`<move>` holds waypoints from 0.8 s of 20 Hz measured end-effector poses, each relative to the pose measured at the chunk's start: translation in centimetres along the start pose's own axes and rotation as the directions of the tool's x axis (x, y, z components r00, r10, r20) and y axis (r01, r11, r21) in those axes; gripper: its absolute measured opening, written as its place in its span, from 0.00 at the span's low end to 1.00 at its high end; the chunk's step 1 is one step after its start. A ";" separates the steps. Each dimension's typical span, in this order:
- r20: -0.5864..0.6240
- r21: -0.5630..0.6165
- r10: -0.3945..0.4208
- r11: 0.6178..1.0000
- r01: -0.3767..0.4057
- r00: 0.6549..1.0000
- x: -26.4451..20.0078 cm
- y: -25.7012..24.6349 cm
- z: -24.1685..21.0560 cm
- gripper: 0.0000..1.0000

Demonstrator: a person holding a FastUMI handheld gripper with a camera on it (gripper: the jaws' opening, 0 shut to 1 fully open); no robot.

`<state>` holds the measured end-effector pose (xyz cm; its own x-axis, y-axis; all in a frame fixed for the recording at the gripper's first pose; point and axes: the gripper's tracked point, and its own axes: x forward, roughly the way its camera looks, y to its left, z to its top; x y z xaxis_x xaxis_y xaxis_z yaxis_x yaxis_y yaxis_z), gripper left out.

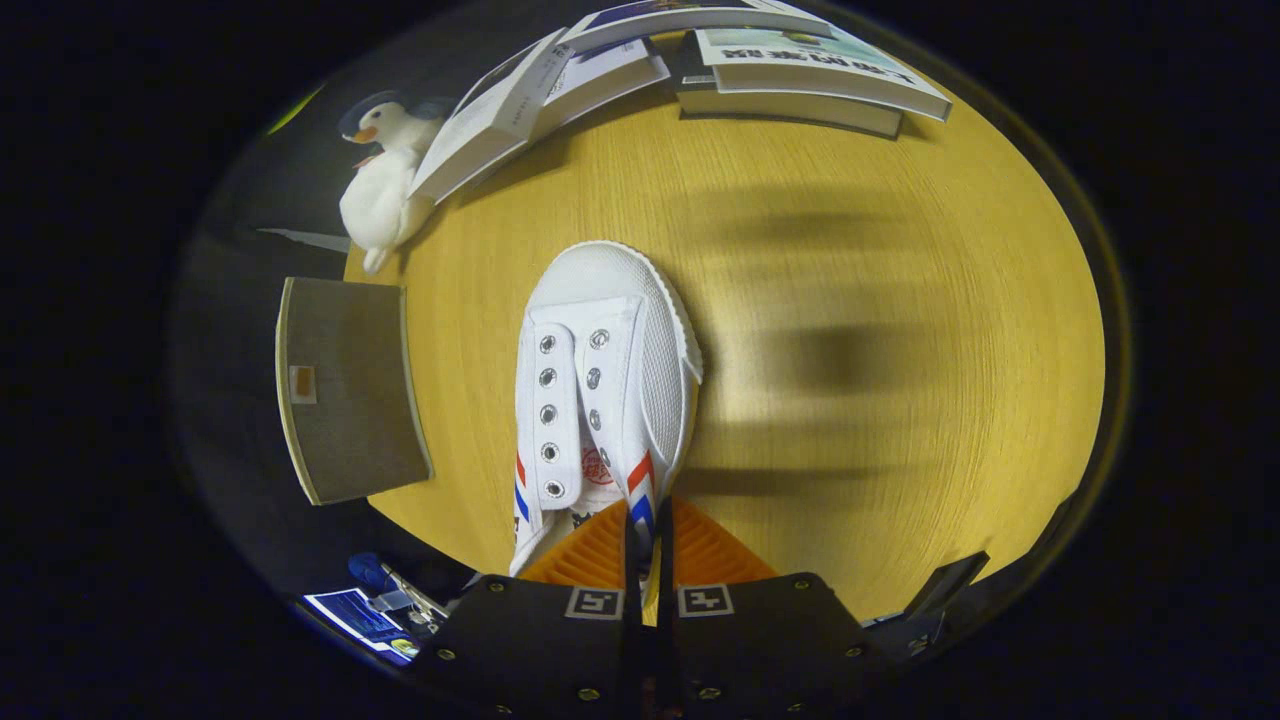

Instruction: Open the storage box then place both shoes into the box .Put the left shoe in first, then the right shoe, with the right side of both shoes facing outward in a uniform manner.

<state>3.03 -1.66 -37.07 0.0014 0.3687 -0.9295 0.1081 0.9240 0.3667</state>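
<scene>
A white canvas shoe (pixel 600 380) with red and blue side stripes and metal eyelets hangs above the wooden table (pixel 850 300), toe pointing away from me. My gripper (pixel 648 545) is shut on the shoe's right side wall near the collar, both fingers pressed close together on the fabric. The shoe's heel is hidden behind the fingers. A grey flat panel (pixel 345 390), perhaps a lid, lies over the table's left edge.
Several books (pixel 800 70) are stacked at the table's far side, one open book (pixel 520 110) leaning left. A white plush duck (pixel 385 180) sits by the far left edge. A blue screen device (pixel 365 620) lies below left of the fingers.
</scene>
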 end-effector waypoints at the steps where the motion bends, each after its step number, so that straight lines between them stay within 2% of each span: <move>1: 0.006 -0.009 0.010 1.000 -0.010 1.000 -0.6 0.9 0.0 0.06; 9: 0.070 -0.175 0.004 0.984 0.008 0.998 -5.7 7.9 0.8 0.05; 16: 0.097 -0.261 0.073 0.964 -0.045 0.993 -8.8 15.2 1.5 0.05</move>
<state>6.12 8.98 -23.39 0.1059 0.4235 -0.8997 -0.1558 0.9006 0.4057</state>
